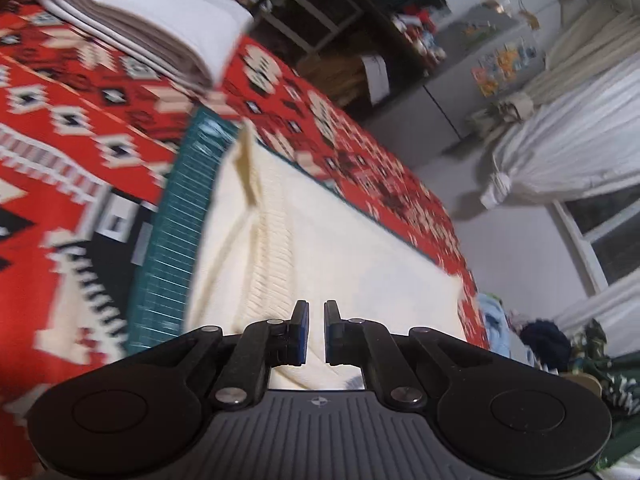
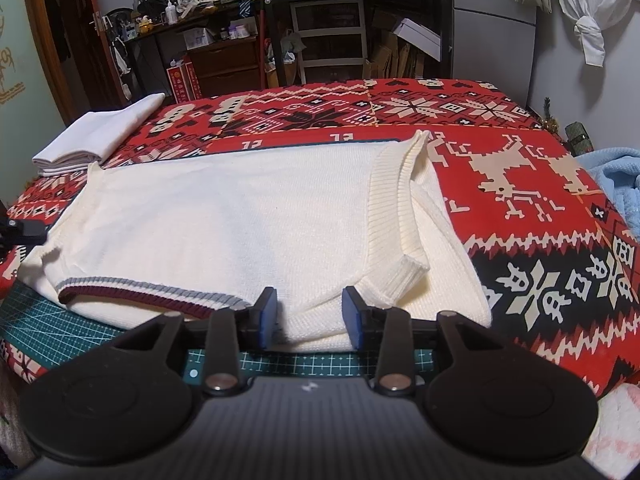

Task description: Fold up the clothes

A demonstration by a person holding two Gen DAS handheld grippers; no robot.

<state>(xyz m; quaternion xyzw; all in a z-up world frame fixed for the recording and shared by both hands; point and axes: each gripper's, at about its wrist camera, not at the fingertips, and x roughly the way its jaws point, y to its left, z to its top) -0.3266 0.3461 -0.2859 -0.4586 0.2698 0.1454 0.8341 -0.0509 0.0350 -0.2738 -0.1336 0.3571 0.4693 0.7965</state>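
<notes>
While tilted, left gripper overhangs sweater.

one cream sweater, one folded stack, one cutting mat.

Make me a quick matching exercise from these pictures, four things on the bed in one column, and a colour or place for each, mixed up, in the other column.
1. sweater
2. cutting mat
3. folded stack
4. blanket

A. red with reindeer pattern
B. far left corner of the bed
C. cream, with striped neckline
D. green, gridded, under the sweater

Pairs: 1-C, 2-D, 3-B, 4-A
</notes>
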